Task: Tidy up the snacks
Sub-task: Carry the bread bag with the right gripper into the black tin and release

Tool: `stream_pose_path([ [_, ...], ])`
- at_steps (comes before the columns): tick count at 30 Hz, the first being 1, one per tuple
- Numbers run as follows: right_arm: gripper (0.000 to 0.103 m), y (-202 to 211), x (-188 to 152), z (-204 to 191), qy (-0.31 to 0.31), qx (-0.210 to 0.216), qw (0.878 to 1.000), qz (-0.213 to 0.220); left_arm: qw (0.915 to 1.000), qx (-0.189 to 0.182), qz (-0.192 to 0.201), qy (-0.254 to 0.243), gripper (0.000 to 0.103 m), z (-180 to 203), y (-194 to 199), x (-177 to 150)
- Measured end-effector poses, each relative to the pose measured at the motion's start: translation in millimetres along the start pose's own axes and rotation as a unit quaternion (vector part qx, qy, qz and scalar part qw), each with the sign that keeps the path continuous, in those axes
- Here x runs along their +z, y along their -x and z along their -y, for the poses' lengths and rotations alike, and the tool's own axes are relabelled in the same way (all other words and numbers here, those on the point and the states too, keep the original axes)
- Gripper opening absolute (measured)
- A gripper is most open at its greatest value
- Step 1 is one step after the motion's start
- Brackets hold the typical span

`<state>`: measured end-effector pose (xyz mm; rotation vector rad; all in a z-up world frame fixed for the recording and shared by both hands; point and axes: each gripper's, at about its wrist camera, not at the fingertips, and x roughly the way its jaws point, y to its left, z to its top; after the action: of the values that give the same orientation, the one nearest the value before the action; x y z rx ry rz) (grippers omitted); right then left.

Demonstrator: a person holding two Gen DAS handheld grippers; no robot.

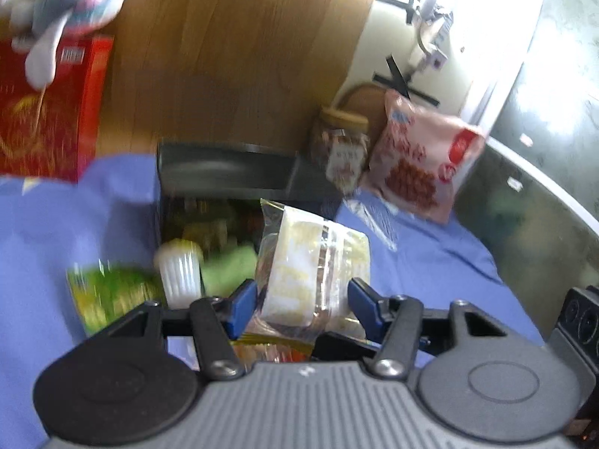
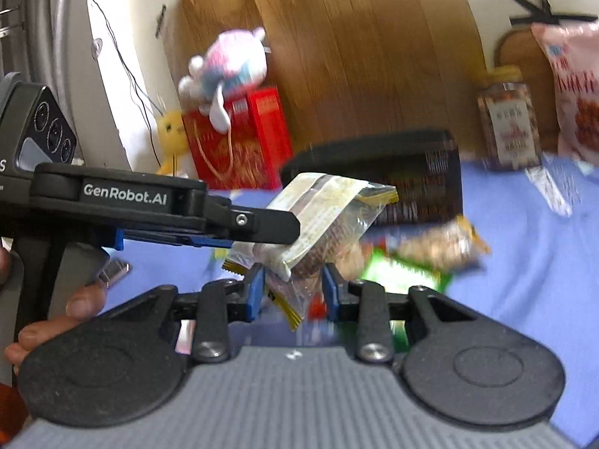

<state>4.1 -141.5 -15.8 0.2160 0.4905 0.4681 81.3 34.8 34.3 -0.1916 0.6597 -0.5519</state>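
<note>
Left wrist view: the left gripper (image 1: pixel 302 301) has its jaws wide apart around a clear-wrapped cake packet (image 1: pixel 312 262); whether they touch it I cannot tell. Beyond lies a black basket (image 1: pixel 224 164) on the blue cloth (image 1: pixel 430 262), with a jar (image 1: pixel 342 146) and pink bag (image 1: pixel 423 161) far right.

Right wrist view: the right gripper (image 2: pixel 292 292) has its jaws half closed, pinching the packet's lower wrapper end (image 2: pixel 284 292), the packet lifted in front of the basket.
</note>
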Motion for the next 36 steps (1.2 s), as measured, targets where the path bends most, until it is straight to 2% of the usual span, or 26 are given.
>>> stream_pose_path([
  [5,0.036,-27.5,48.2,16.9,-0.017,0.011,1.000,0.019,0.9995,0.017,0.025,-0.010,0.054,-4.5,-21.9,53.6],
  [8,0.036,-51.9,76.5,30.5,-0.048,0.014,0.999,0.017,0.9993,0.031,0.018,-0.005,0.054,-14.3,-47.9,82.7],
  [11,0.037,-81.7,96.2,45.3,-0.081,0.008,0.997,0.000,0.9990,0.044,0.005,0.003,0.055,-28.8,-75.9,97.7],
  [13,0.043,-98.3,100.4,50.8,-0.089,-0.003,0.996,-0.011,0.9980,0.063,0.001,0.010,0.057,-37.7,-89.0,100.2],
  [15,0.043,-107.3,103.0,55.2,-0.081,-0.027,0.996,-0.004,0.9964,0.083,0.011,0.012,0.057,-44.5,-87.5,99.4],
  [18,0.045,-85.3,104.5,71.2,-0.092,-0.050,0.994,0.044,0.9912,0.107,0.066,0.041,0.060,-62.9,-56.3,88.5],
  [20,0.046,-65.6,100.9,89.8,-0.119,-0.070,0.987,0.078,0.9861,0.130,0.075,0.070,0.060,-76.1,-44.0,77.7],
  [22,0.047,-57.6,96.6,106.2,-0.142,-0.094,0.981,0.090,0.9828,0.148,0.062,0.091,0.059,-84.0,-42.4,65.6],
  [25,0.048,-64.1,84.4,126.4,-0.187,-0.100,0.975,0.067,0.9815,0.158,0.023,0.106,0.055,-88.7,-55.8,51.1],
  [26,0.048,-69.6,79.8,129.2,-0.198,-0.099,0.974,0.057,0.9818,0.155,0.007,0.109,0.049,-89.7,-63.2,47.9],
  [28,0.047,-80.9,73.5,130.2,-0.210,-0.097,0.972,0.039,0.9818,0.149,0.001,0.117,0.046,-91.0,-71.2,46.4],
  [30,0.048,-90.7,71.7,127.1,-0.218,-0.091,0.971,0.029,0.9826,0.144,-0.009,0.117,0.031,-89.6,-78.7,50.3],
  [31,0.048,-90.4,70.3,126.2,-0.220,-0.091,0.971,0.032,0.9832,0.139,-0.015,0.118,0.031,-90.3,-84.1,52.8],
  [36,0.049,-85.7,70.6,118.2,-0.199,-0.096,0.974,0.039,0.9823,0.167,-0.018,0.083,0.030,-89.5,-112.5,63.2],
])
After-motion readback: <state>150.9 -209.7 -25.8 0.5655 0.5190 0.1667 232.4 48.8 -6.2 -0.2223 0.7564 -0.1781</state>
